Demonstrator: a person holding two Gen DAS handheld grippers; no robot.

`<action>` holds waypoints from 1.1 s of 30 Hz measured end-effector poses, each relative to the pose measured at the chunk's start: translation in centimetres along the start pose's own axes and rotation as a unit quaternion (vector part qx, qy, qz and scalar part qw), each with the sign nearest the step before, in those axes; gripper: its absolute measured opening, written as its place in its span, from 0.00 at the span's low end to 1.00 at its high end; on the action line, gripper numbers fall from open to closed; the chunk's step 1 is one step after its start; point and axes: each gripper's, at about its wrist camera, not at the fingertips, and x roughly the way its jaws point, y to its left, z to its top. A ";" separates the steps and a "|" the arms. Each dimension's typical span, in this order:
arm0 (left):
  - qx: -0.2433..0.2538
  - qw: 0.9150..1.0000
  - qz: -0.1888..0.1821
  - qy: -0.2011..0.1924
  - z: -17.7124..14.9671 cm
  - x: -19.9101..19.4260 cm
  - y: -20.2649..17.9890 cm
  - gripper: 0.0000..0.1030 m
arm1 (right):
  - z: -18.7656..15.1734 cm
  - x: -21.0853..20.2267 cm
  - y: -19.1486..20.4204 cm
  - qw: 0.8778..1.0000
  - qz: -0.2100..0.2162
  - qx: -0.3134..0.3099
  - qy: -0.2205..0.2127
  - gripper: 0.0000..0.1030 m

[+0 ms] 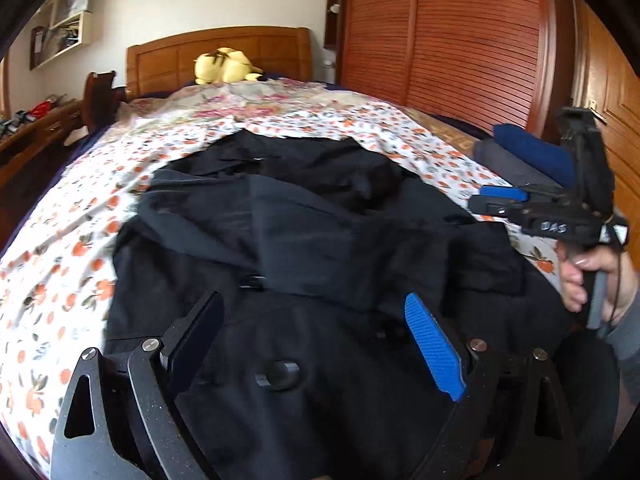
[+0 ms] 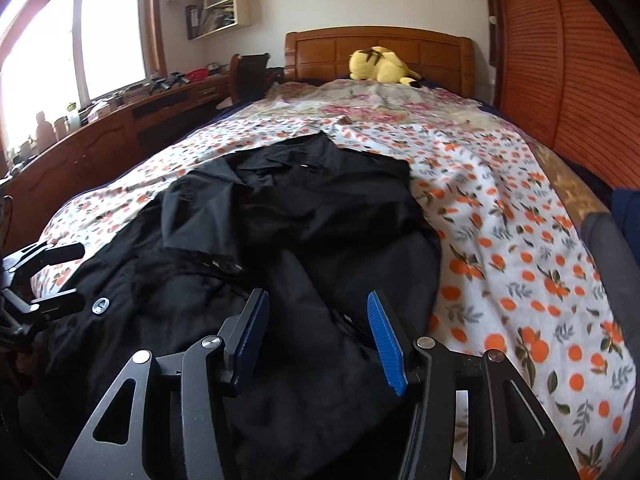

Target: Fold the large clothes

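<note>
A large black garment (image 1: 304, 232) lies spread and rumpled on the bed, collar toward the headboard; it also shows in the right wrist view (image 2: 304, 224). My left gripper (image 1: 316, 312) hovers open over its near part, empty. My right gripper (image 2: 316, 312) is open above the garment's near right part, empty. The right gripper also shows at the right of the left wrist view (image 1: 500, 198), with a hand on its handle. The left gripper shows at the left edge of the right wrist view (image 2: 64, 276), jaws apart.
The bed has an orange-flower sheet (image 2: 520, 248). A yellow plush toy (image 2: 380, 66) sits by the wooden headboard (image 1: 216, 56). Folded blue and grey clothes (image 1: 524, 156) lie at the bed's right edge. A wooden wardrobe (image 1: 460, 40) stands right, a cluttered desk (image 2: 120, 120) left.
</note>
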 end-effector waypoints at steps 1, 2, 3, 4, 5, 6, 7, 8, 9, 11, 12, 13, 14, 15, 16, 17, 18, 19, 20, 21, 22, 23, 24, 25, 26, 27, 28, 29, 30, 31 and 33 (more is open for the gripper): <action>0.005 1.000 -0.005 0.004 0.1 0.2 -0.7 0.83 | -0.3 0.1 -0.2 1.000 -0.002 0.006 -0.004 0.52; 0.010 1.000 -0.007 0.006 0.3 0.5 -1.5 0.81 | -0.8 0.3 -0.5 1.000 -0.002 0.011 -0.009 0.52; 0.015 1.000 -0.005 0.008 0.3 0.7 -2.1 0.79 | -1.0 0.4 -0.6 1.000 -0.001 0.017 -0.013 0.52; 0.018 1.000 -0.004 0.010 0.4 0.9 -2.6 0.76 | -1.2 0.4 -0.6 1.000 0.000 0.021 -0.015 0.52; 0.024 1.000 -0.005 0.015 0.4 1.2 -3.2 0.74 | -1.4 0.5 -0.6 1.000 0.003 0.022 -0.014 0.52; 0.029 0.999 -0.007 0.019 0.5 1.5 -3.8 0.71 | -1.4 0.5 -0.4 1.000 0.005 0.020 -0.013 0.52; 0.035 0.999 -0.008 0.024 0.6 1.9 -4.6 0.67 | -1.6 0.6 -0.7 1.000 0.003 0.016 -0.015 0.52; 0.040 0.999 -0.008 0.025 0.7 2.1 -5.2 0.65 | -2.0 0.3 -1.0 1.000 0.001 0.013 -0.019 0.52; 0.045 0.999 -0.009 0.027 0.6 2.3 -5.8 0.64 | -2.0 0.1 -1.0 1.000 0.001 0.010 -0.023 0.52; 0.055 0.998 -0.014 0.028 0.9 2.9 -7.2 0.64 | -2.2 -0.1 -1.2 1.000 0.003 0.012 -0.027 0.52; 0.060 0.998 -0.018 0.031 1.0 3.3 -7.8 0.64 | -2.3 -0.2 -1.3 0.999 0.006 0.015 -0.028 0.52; 0.062 0.997 -0.020 0.033 1.0 3.6 -8.3 0.64 | -2.6 -0.3 -1.5 0.999 0.007 0.017 -0.028 0.52; 0.065 0.997 -0.022 0.037 1.0 4.1 -8.8 0.62 | -3.0 -0.4 -1.8 0.999 0.007 0.019 -0.028 0.52; 0.068 0.997 -0.022 0.043 0.9 4.6 -9.2 0.53 | -3.3 -0.6 -2.0 0.999 0.006 0.019 -0.028 0.52; 0.071 0.996 -0.018 0.049 0.9 5.1 -9.5 0.48 | -3.7 -0.8 -2.2 0.999 0.004 0.019 -0.029 0.52; 0.075 0.996 -0.011 0.056 0.7 5.6 -9.7 0.48 | -3.9 -1.0 -2.3 0.999 0.001 0.019 -0.029 0.52; 0.077 0.995 -0.006 0.060 0.5 6.1 -9.9 0.48 | -4.0 -1.0 -2.4 0.999 -0.001 0.021 -0.029 0.52; 0.078 0.995 -0.002 0.064 0.4 6.3 -9.9 0.48 | -4.2 -1.1 -2.4 0.999 -0.002 0.021 -0.026 0.52; 0.079 0.995 0.005 0.068 0.2 6.7 -9.9 0.48 | -4.3 -1.1 -2.5 0.999 -0.003 0.020 -0.024 0.52; 0.080 0.994 0.011 0.071 0.1 6.9 -9.8 0.47 | -4.3 -1.2 -2.4 1.000 -0.005 0.018 -0.025 0.52; 0.081 0.994 0.016 0.072 0.0 7.0 -9.8 0.47 | -4.2 -1.4 -2.3 1.000 -0.006 0.017 -0.026 0.52; 0.084 0.993 0.022 0.074 0.0 7.1 -9.8 0.47 | -4.1 -1.5 -2.2 0.999 -0.005 0.016 -0.027 0.52; 0.086 0.993 0.024 0.074 0.0 7.1 -9.8 0.45 | -4.1 -1.6 -2.2 0.999 -0.005 0.015 -0.028 0.52; 0.089 0.993 0.028 0.075 0.1 7.2 -9.8 0.38 | -4.1 -1.6 -2.1 0.999 -0.005 0.014 -0.028 0.52; 0.093 0.992 0.035 0.077 0.1 7.3 -9.8 0.34 | -4.0 -1.6 -2.1 0.999 -0.004 0.013 -0.029 0.52; 0.095 0.992 0.036 0.080 0.2 7.3 -9.6 0.28 | -4.0 -1.6 -1.9 0.999 -0.004 0.012 -0.030 0.52; 0.094 0.992 0.031 0.081 0.2 7.3 -9.4 0.16 | -3.9 -1.6 -1.9 0.999 -0.003 0.011 -0.030 0.52; 0.093 0.992 0.030 0.081 0.3 7.2 -9.3 0.09 | -3.9 -1.5 -1.8 0.999 -0.002 0.010 -0.030 0.52; 0.090 0.992 0.033 0.076 0.5 6.9 -9.1 0.05 | -3.8 -1.5 -1.6 0.999 0.000 0.008 -0.032 0.52; 0.083 0.994 0.030 0.071 0.7 6.5 -8.8 0.04 | -3.7 -1.4 -1.5 0.999 0.001 0.007 -0.033 0.52; 0.051 0.997 0.005 0.051 1.6 4.6 -7.7 0.03 | -3.7 -1.0 -1.4 1.000 0.002 0.004 -0.031 0.52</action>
